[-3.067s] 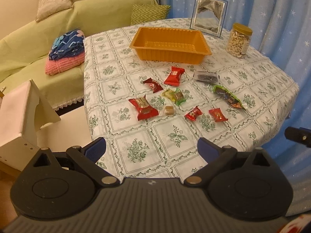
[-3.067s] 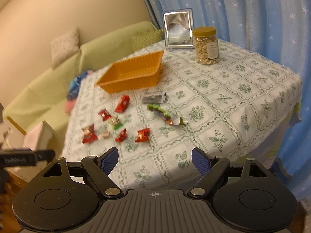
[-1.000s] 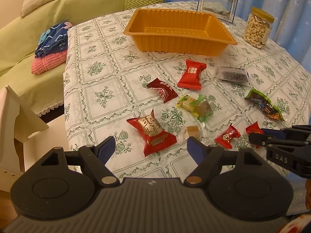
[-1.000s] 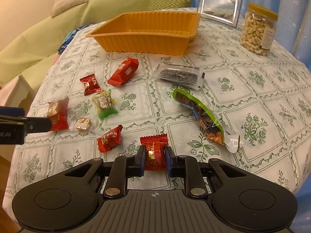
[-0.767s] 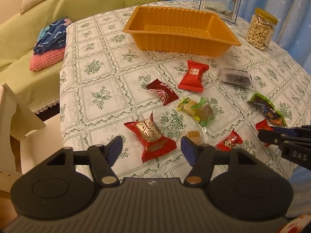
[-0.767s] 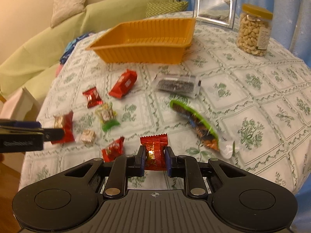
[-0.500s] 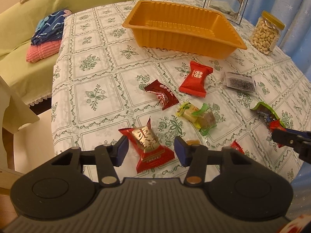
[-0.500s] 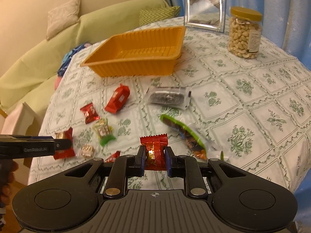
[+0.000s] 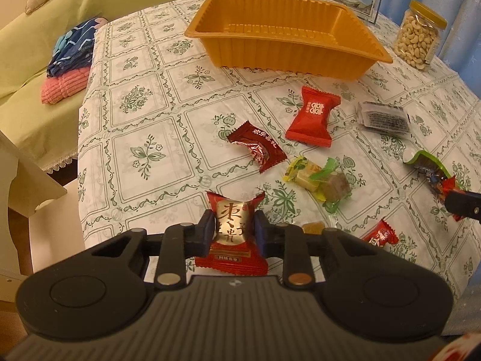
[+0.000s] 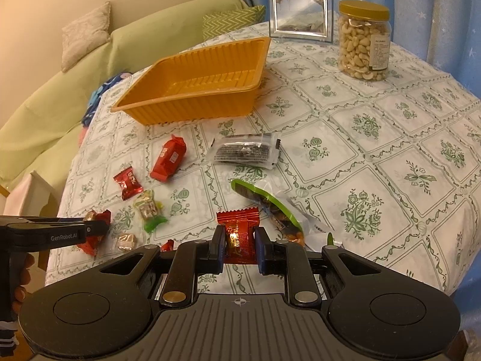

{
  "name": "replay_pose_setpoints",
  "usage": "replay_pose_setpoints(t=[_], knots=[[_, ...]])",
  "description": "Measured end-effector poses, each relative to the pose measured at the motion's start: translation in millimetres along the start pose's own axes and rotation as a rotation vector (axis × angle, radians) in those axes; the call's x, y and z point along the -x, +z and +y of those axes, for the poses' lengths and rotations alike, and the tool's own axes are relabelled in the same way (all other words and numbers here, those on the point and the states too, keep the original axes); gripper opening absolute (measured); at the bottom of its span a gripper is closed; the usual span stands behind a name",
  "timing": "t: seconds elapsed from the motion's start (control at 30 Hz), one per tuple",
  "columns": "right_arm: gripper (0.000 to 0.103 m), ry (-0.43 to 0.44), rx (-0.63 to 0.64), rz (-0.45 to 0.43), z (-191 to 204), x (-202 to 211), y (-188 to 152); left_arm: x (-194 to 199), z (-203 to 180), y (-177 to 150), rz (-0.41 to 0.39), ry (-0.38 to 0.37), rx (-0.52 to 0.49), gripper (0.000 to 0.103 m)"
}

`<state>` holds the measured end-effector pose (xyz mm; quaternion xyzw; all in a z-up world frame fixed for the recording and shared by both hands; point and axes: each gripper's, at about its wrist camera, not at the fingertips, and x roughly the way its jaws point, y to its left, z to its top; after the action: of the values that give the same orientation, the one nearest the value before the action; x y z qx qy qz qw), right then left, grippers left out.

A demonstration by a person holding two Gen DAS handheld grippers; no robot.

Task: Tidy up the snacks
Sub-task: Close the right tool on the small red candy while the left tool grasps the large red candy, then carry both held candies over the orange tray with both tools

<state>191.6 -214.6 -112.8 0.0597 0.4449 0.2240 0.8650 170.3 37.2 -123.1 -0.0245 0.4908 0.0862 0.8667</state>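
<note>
My left gripper (image 9: pixel 234 230) is low over the table near its front left edge. Its jaws are closing, and the pads press both sides of a red and gold snack packet (image 9: pixel 231 258) lying on the tablecloth. My right gripper (image 10: pixel 239 245) is shut on a small red candy packet (image 10: pixel 239 219), held just above the cloth. An empty orange tray (image 9: pixel 288 48) (image 10: pixel 192 105) stands farther back. Loose between us lie a red pillow pack (image 9: pixel 314 117), a dark red candy (image 9: pixel 257 147), yellow-green candies (image 9: pixel 318 177), a dark clear packet (image 10: pixel 245 150) and a green nut packet (image 10: pixel 267 207).
A cashew jar (image 10: pixel 363 42) and a photo frame (image 10: pixel 299 6) stand behind the tray. A green sofa (image 9: pixel 36 45) with folded cloth (image 9: pixel 70 69) lies left of the table, and white furniture (image 9: pixel 18 186) sits by the near left corner. Blue curtains hang on the right.
My left gripper came forward and down over the red and gold packet and its jaws closed in on it. My right gripper rose off the cloth with the red candy.
</note>
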Motion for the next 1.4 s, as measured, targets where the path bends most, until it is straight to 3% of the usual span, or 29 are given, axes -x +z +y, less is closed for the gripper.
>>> replay_pose_setpoints(t=[0.63, 1.1, 1.4], knots=[[0.021, 0.034, 0.026, -0.005, 13.3, -4.7, 11.2, 18.6, 12.7, 3.0, -0.059, -0.031, -0.036, 0.022], [0.021, 0.062, 0.064, -0.051, 29.5, -15.5, 48.3, 35.1, 15.1, 57.5, -0.168, -0.087, -0.055, 0.022], [0.021, 0.080, 0.085, -0.110, 39.5, -26.6, 92.2, 28.9, 13.5, 103.2, -0.216, -0.113, -0.075, 0.022]])
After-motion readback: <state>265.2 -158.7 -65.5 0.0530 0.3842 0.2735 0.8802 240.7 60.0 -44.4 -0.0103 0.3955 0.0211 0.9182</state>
